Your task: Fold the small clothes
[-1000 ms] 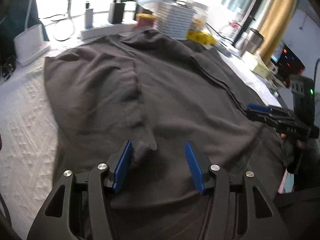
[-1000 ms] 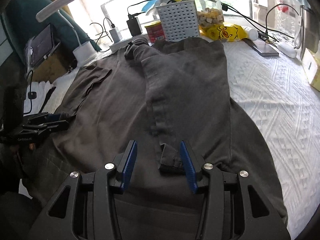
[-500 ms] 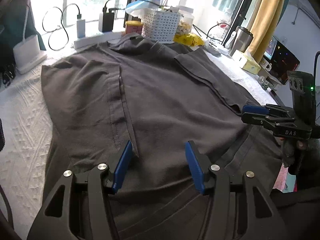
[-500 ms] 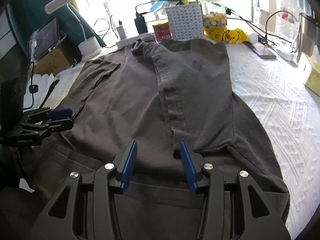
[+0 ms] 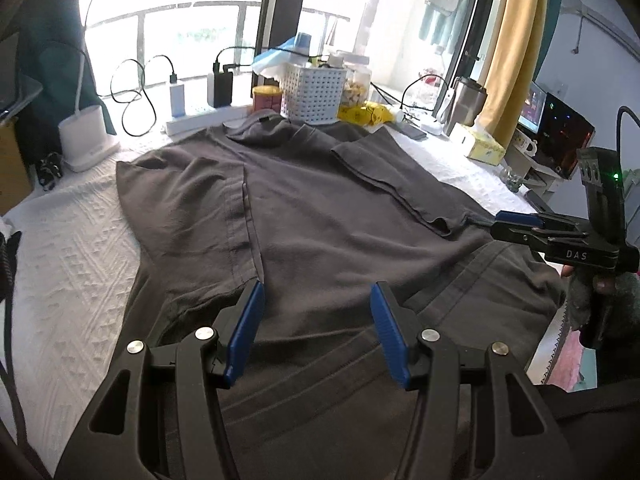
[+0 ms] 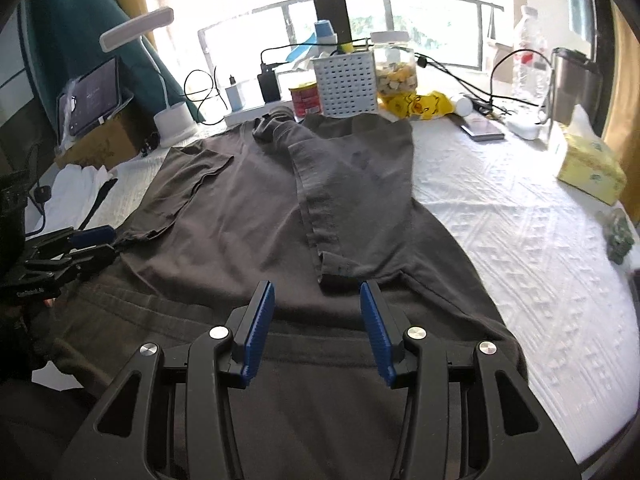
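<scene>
Blue-padded jaws of the left gripper point(image 5: 316, 300) stand apart with nothing between them, hovering over the near part of a dark grey cotton T-shirt point(image 5: 328, 216) that lies spread flat across a white textured bedspread point(image 5: 76, 248). Beside it, the right gripper point(image 6: 316, 300) hangs the same way, its pads parted and empty above the shirt's lower half, where a stitched band runs crosswise just beneath the fingers. Both short sleeves are folded inward onto the body of the shirt: the left sleeve point(image 5: 188, 208) lies with its hemmed edge running toward the left gripper, and the right sleeve point(image 6: 356, 192) lies as a long panel whose corner ends just beyond the right gripper's pads. A hand point(image 5: 592, 284) shows at the edge of the left wrist view, gripping the black handle of the right tool. Farther off, the collar point(image 6: 272, 124) bunches near the shirt's far end, close to a white perforated plastic basket point(image 6: 346, 80) and a small red tin point(image 6: 306, 98). A clear jar of pale snacks point(image 6: 396, 68) stands beside the basket, with a yellow duck-printed bag point(image 6: 416, 106) in front of it. At the window side, a white power strip point(image 5: 200, 118) holds chargers and looping black cables, and a yellow-green tissue box point(image 6: 590, 168) sits well off to the right on the bedspread.
</scene>
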Available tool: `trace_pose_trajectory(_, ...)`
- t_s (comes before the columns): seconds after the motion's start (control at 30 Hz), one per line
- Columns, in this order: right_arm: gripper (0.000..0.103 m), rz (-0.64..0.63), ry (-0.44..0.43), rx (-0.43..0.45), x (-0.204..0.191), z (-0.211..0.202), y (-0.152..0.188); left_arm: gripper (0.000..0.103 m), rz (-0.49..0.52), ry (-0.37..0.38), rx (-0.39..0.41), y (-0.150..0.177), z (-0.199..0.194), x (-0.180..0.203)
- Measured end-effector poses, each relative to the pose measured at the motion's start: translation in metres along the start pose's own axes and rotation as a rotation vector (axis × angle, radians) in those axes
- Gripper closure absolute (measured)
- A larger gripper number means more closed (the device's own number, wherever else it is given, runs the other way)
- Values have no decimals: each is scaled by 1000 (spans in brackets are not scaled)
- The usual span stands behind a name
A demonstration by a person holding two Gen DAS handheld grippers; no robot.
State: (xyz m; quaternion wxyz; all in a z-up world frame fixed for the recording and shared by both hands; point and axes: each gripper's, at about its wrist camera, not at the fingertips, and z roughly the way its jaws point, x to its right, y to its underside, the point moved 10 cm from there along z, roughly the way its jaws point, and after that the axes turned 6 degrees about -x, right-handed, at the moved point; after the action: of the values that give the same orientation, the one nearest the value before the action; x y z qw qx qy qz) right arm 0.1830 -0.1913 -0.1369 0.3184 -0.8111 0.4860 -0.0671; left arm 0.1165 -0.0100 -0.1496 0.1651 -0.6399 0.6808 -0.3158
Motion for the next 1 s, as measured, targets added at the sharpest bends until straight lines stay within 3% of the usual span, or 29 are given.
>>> trace_pose_trajectory(0.1, 55, 5, 15, 4, 4, -7, 9, 48, -15, -20, 23, 5, -4, 2)
trace_pose_trajectory(0.3, 55, 44, 57, 4, 26, -17, 31, 48, -46, 17, 38, 16, -5, 22)
trace_pose_trajectory(0.6, 55, 112, 185, -7, 79, -28, 60, 48, -16, 57, 3, 28, 6, 52)
trace_pose_trajectory(0.83, 55, 125, 202, -30, 100, -21, 71, 48, 0, 45, -20, 32, 11, 60)
trace_pose_trajectory(1.0, 55, 93, 157, -31, 95, -13, 67, 48, -30, 9, -20, 37, 8, 55)
